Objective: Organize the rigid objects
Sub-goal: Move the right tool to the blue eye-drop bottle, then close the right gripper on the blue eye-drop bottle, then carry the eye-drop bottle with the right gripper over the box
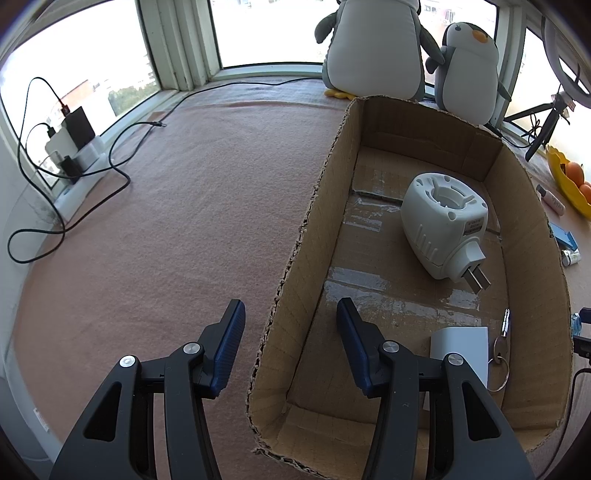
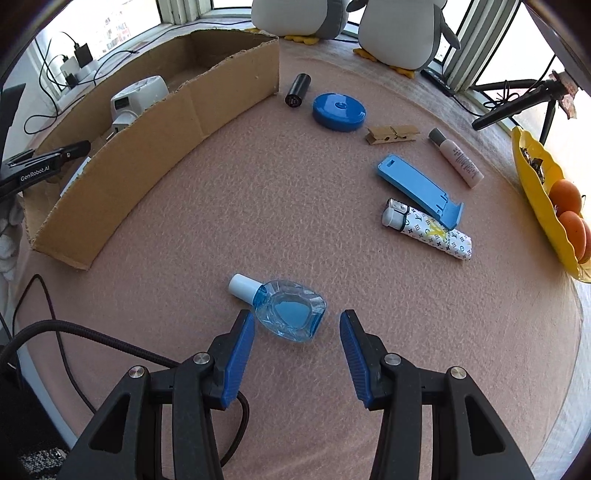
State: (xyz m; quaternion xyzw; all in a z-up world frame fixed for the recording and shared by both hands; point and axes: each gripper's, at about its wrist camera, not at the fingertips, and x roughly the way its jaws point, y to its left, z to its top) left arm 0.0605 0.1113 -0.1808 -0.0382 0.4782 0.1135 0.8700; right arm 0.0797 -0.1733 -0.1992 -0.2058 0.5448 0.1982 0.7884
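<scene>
Daylight, strong, entering through the windows [image 1: 266, 29] at the far side; panes blown out to white; blanket [image 1: 192, 206] evenly lit, shadows soft and faint; tape in the cardboard box [image 1: 321, 206] glinting; both views sharp, fisheye-bent, dark vignette at corners.

- Left gripper [image 1: 290, 306]: angled steeply down, jaws standing apart, blue pads [image 1: 231, 347] pressing on nothing.
- Right gripper [image 2: 295, 315]: pitched down steeper, jaws parted about as wide, pads bare of any grip.
</scene>
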